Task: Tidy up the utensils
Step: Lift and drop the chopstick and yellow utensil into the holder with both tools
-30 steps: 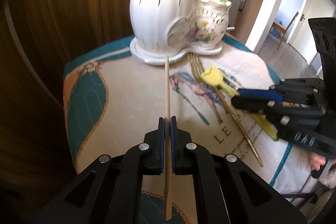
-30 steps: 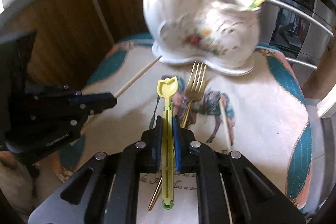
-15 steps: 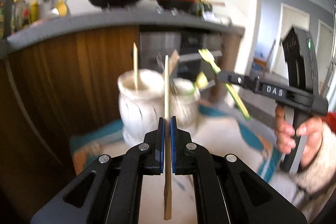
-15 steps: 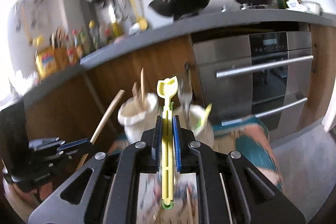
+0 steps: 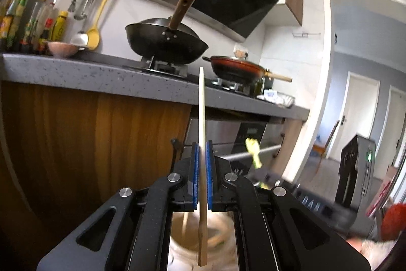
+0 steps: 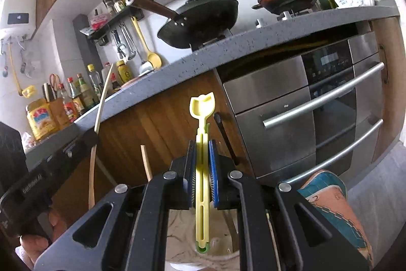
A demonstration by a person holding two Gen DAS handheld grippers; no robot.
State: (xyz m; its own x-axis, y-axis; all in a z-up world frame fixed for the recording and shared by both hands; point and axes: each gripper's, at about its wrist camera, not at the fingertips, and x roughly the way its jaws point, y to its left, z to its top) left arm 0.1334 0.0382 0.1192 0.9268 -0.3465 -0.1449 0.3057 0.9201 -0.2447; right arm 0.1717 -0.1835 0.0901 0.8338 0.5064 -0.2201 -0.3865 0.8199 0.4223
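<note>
We hold the left gripper [image 5: 201, 177] with its blue pads clamped on a single pale wooden chopstick [image 5: 202, 118], which stands upright through the centre of the left wrist view, its lower end hanging over the blurred mouth of the cream ceramic utensil holder [image 5: 200, 238] at the bottom of that frame. Our right gripper [image 6: 202, 174] is pressed together on a yellow plastic fork-shaped utensil with a slotted handle [image 6: 202, 144], also upright in the middle of its frame, its green-tipped end just above the holder's rim [image 6: 203, 255].

To do this step well, we judge that each stick should be lowered straight down, kept vertical, with its bottom end well inside the rim before the pads part; letting go early risks a bounce off the edge. The two grippers sit close together, so we would lower one at a time to avoid a clash.

Counting: one chopstick and one yellow utensil are held. Sticking up from the holder in the right wrist view we see one short wooden stick [image 6: 146, 161] and one dark handle [image 6: 225, 136]; more may be hidden. On the stove, upper frame, sit one black wok [image 5: 165, 42] and one red pan [image 5: 237, 66].
</note>
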